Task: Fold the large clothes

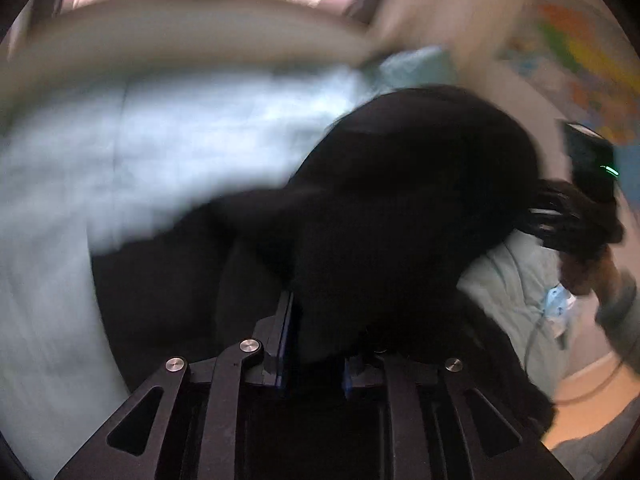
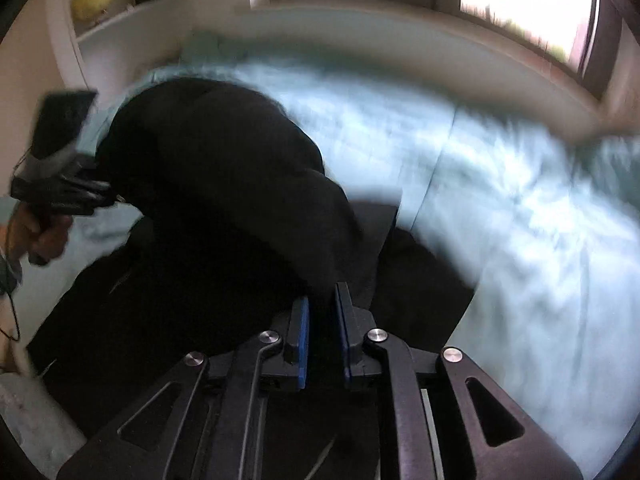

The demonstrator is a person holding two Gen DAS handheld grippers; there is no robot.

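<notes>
We see both claws angled steeply down over the pale blue bed (image 2: 500, 184). The left gripper (image 1: 316, 344) and right gripper (image 2: 322, 336) each clamp the black garment (image 2: 224, 184), lifted and draped between them. No legible writing.

Left gripper (image 1: 316, 340) and right gripper (image 2: 322, 332) clamped, pointing down

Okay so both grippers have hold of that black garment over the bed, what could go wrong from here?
1. The left gripper and right gripper each pinch only a narrow bit of the black garment, so a corner could slip out.
2. The cloth billows in a hump between them and may land creased on the light blue bedding.
3. Both views are blurred, so lining up edges looks hard.
</notes>
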